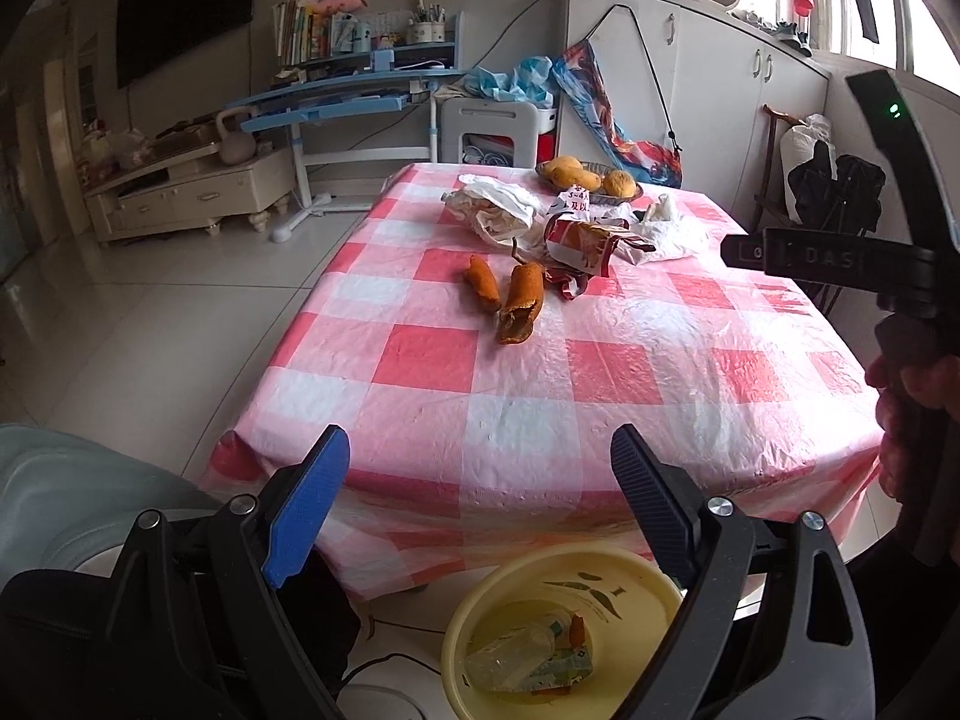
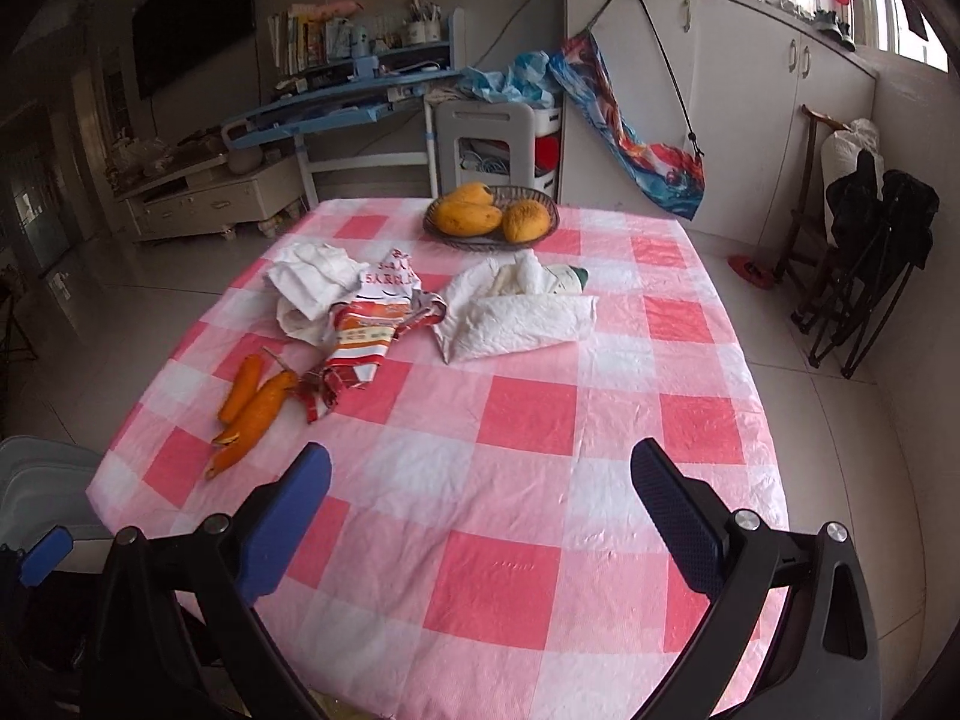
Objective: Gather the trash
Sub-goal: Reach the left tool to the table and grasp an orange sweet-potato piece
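Checked tablecloth (image 2: 528, 420) w/ peels (image 2: 252, 414), wrappers (image 2: 360, 336); both claws agape.

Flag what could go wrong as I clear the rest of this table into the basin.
1. The mangoes in the woven basket look whole; they could get swept up as trash along with the orange peels.
2. The yellow basin sits on the floor, partly under the table edge, so a drop could miss.
3. The crumpled white paper and torn snack wrapper lie close together; one pinch may drag both.
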A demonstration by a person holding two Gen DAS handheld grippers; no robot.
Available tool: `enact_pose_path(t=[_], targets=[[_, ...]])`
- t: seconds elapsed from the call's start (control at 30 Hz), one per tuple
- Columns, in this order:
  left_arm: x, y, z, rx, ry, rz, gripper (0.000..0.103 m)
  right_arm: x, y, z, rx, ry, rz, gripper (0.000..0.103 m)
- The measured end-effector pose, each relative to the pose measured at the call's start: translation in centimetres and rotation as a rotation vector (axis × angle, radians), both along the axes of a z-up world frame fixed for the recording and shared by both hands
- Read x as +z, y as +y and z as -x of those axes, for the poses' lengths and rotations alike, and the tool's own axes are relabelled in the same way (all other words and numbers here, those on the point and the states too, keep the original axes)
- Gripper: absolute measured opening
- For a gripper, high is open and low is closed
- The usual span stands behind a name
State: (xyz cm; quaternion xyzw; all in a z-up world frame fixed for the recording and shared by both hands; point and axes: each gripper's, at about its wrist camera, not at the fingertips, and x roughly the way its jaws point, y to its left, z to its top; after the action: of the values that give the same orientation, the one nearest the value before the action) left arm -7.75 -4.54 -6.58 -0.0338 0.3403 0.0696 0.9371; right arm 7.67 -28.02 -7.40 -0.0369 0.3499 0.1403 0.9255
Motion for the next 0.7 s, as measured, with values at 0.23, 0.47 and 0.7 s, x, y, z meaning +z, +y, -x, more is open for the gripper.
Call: enact_pose_path(t=[0.23, 0.47, 0.7], targets=[[-0.1, -0.4, 0.3, -0.005, -0.010, -0.020, 0.085, 0.9, -0.1, 1.7, 0.020, -0.053, -0.037, 0.096], [-0.1, -0.7, 0.5, -0.017, -0.016, -0.030, 0.085, 0.6, -0.5, 2.1, 0.010, -0.057, -0.079, 0.096], [0.4, 0.5, 0.6, -0.021, -0.043, 0.061, 0.085, 1.5, -0.2, 2.8, 0.007, -0.116, -0.095, 0.096]])
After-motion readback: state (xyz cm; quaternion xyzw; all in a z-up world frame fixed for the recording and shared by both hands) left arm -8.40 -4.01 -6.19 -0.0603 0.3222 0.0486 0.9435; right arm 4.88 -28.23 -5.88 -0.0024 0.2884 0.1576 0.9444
